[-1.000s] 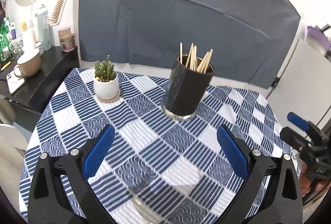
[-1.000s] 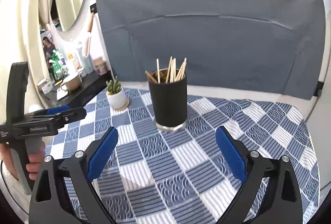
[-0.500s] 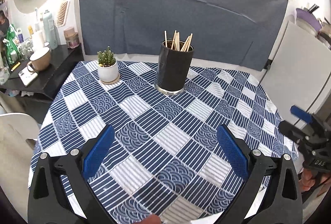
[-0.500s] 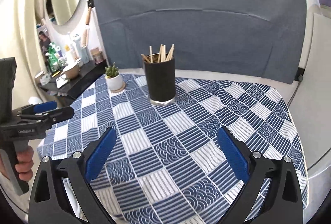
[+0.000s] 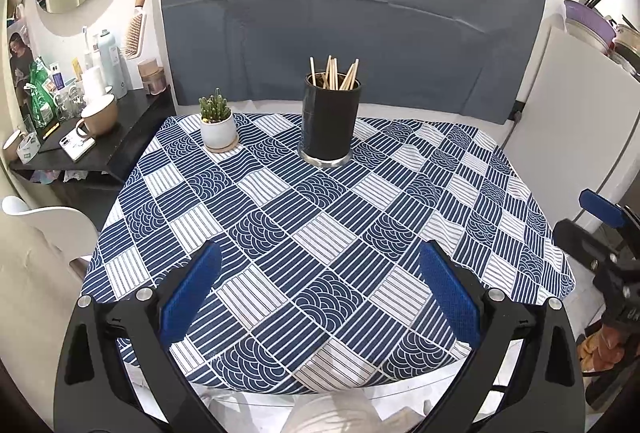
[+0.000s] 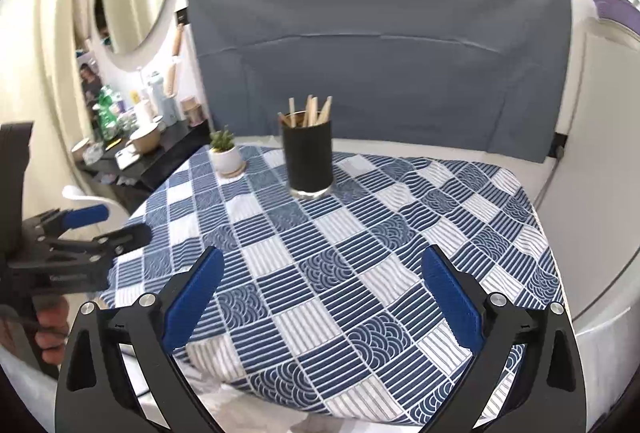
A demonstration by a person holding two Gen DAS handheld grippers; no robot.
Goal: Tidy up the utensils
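A black cylindrical holder (image 5: 329,121) (image 6: 310,161) stands upright near the far side of the table, with several wooden chopsticks (image 5: 335,73) (image 6: 309,111) sticking out of its top. My left gripper (image 5: 320,293) hangs open over the table's near edge, far from the holder, with nothing between its blue pads. My right gripper (image 6: 322,293) is also open and empty, back at the near edge. Each gripper shows in the other's view: the right one (image 5: 600,233) at the right, the left one (image 6: 92,229) at the left, held by a hand (image 6: 52,329).
A blue-and-white patterned tablecloth (image 5: 320,217) covers the table. A small potted succulent (image 5: 218,123) sits left of the holder. A black side shelf (image 5: 92,145) with mugs and bottles stands at the left, a white chair (image 5: 44,229) beside it. A grey sheet (image 5: 352,25) hangs behind.
Both grippers have pulled back from the holder toward the table's near edge, so the holder now looks smaller and farther away. Both stay open and empty.
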